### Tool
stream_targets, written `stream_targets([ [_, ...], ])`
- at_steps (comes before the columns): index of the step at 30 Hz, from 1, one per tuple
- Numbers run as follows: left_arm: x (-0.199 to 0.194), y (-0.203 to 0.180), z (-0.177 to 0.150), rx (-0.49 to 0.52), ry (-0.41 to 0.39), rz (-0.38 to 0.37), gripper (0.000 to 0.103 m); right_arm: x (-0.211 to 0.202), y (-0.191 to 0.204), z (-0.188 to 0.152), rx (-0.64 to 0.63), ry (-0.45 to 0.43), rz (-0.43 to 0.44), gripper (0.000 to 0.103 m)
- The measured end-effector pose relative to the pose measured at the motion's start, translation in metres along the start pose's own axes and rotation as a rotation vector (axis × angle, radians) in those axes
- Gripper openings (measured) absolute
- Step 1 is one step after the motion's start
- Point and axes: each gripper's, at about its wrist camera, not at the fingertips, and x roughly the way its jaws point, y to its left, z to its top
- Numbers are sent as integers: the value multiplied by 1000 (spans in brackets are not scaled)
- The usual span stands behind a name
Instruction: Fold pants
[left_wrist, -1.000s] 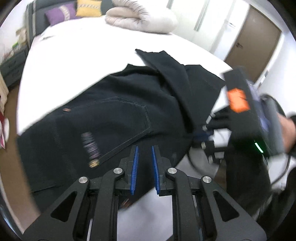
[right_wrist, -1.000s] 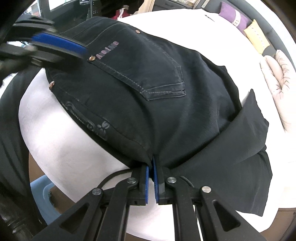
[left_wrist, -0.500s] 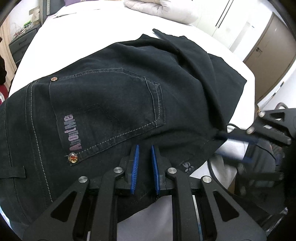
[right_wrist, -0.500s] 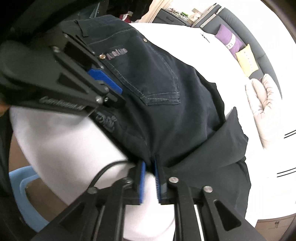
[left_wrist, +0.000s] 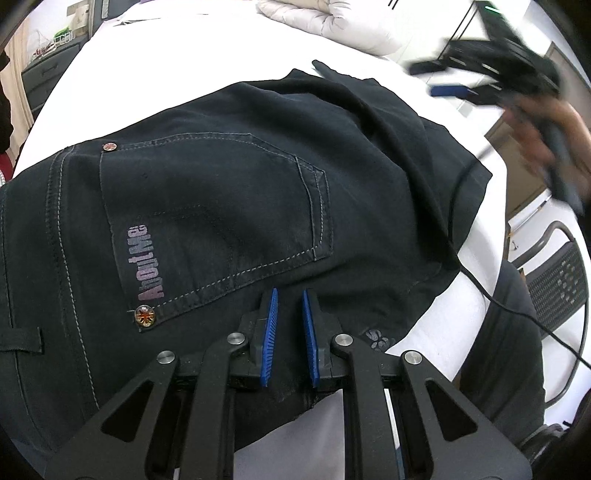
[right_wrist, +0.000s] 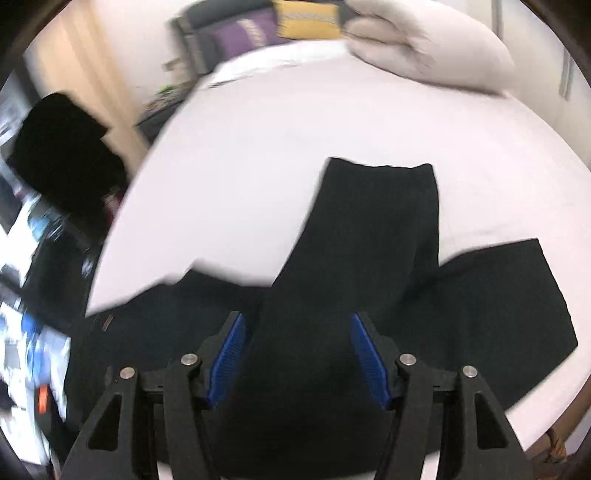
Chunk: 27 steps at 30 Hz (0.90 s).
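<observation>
Dark denim pants (left_wrist: 229, 206) lie on a white bed, back pocket with pink lettering up, legs folded back over each other. My left gripper (left_wrist: 288, 295) hovers just above the seat of the pants near the front edge; its jaws stand a little apart with nothing between them. My right gripper (right_wrist: 297, 321) is open wide above the pants (right_wrist: 369, 240), where two leg ends spread out on the sheet. In the left wrist view the right gripper (left_wrist: 491, 74) shows blurred at the top right, held in a hand.
The white bed (right_wrist: 277, 147) stretches beyond the pants. A folded pale duvet (right_wrist: 424, 48) lies at its far end, with purple and yellow cushions (right_wrist: 280, 22) behind. A black mesh chair (left_wrist: 557, 280) and a cable (left_wrist: 517, 306) are at the bed's right edge.
My right gripper let go of the pants' edge, opened wide, and swung up and away over the legs. My left gripper stayed over the seat of the pants.
</observation>
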Motion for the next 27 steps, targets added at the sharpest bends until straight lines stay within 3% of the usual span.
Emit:
stream_targets([
  [4,1,2,1,-5,5,-5,14,57,9,48,-1,3,-110,64],
  [9,1,6,2,-15,11,-20,14,120,12,85,-3,44,-222,64],
  [12,1,9,3,-21,11,-31,14,147,1,89,56,95,-310,64],
  [16,1,12,3,-26,11,-40,14,157,-5,87,71,80,-304,63],
  [19,1,13,4,-22,13,-37,14,154,-2,90,35,68,-270,26],
  [20,1,13,4,-22,14,-36,14,152,-4,91,40,67,-260,7],
  [23,0,12,5,-19,18,-32,14,124,-17,87,84,17,-201,6],
  [27,0,9,6,-10,21,-18,14,53,-61,71,194,-135,-87,6],
])
